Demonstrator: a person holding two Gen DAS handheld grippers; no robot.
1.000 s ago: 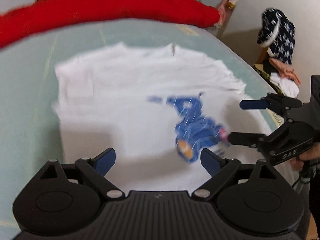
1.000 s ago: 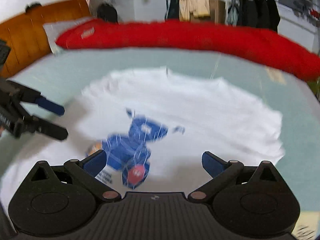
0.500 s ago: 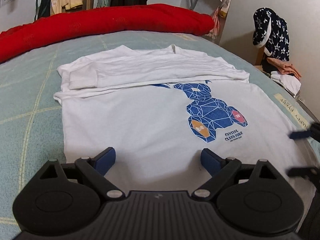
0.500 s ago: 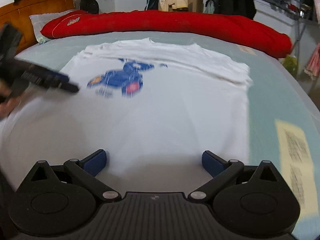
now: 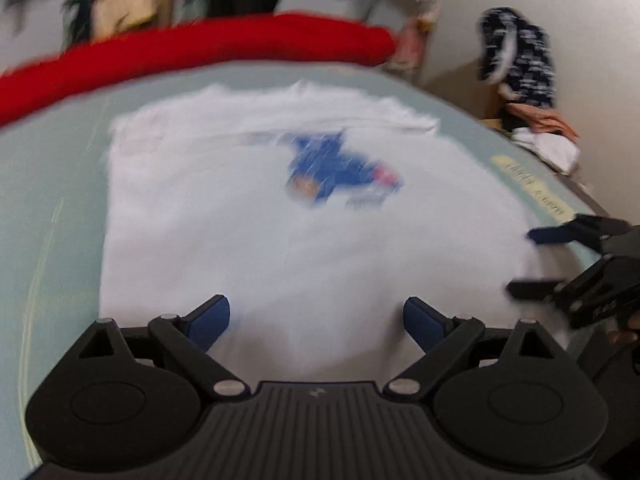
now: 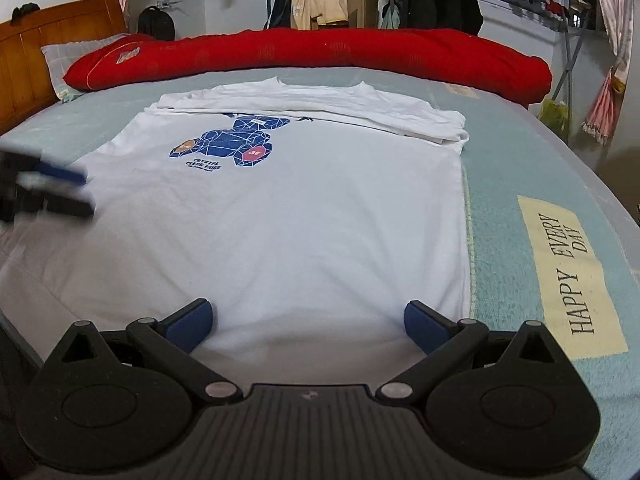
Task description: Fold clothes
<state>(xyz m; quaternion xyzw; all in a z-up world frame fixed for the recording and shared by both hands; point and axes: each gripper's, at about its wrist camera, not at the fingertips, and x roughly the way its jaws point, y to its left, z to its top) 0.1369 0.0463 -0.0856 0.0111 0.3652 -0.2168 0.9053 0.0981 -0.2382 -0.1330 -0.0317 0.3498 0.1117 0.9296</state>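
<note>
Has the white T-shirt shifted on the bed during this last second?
Cannot tell. The white T-shirt lies flat with sleeves folded in, near the red pillow, as half a second ago, but both cameras moved and blurred.

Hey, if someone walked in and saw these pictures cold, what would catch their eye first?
Probably the white T-shirt spread flat on the pale green bed cover, with its blue bear print and the sleeves folded across the top. Behind it, a long red quilt runs along the far side of the bed. The left gripper and right gripper both hang open over the near hem.
</note>
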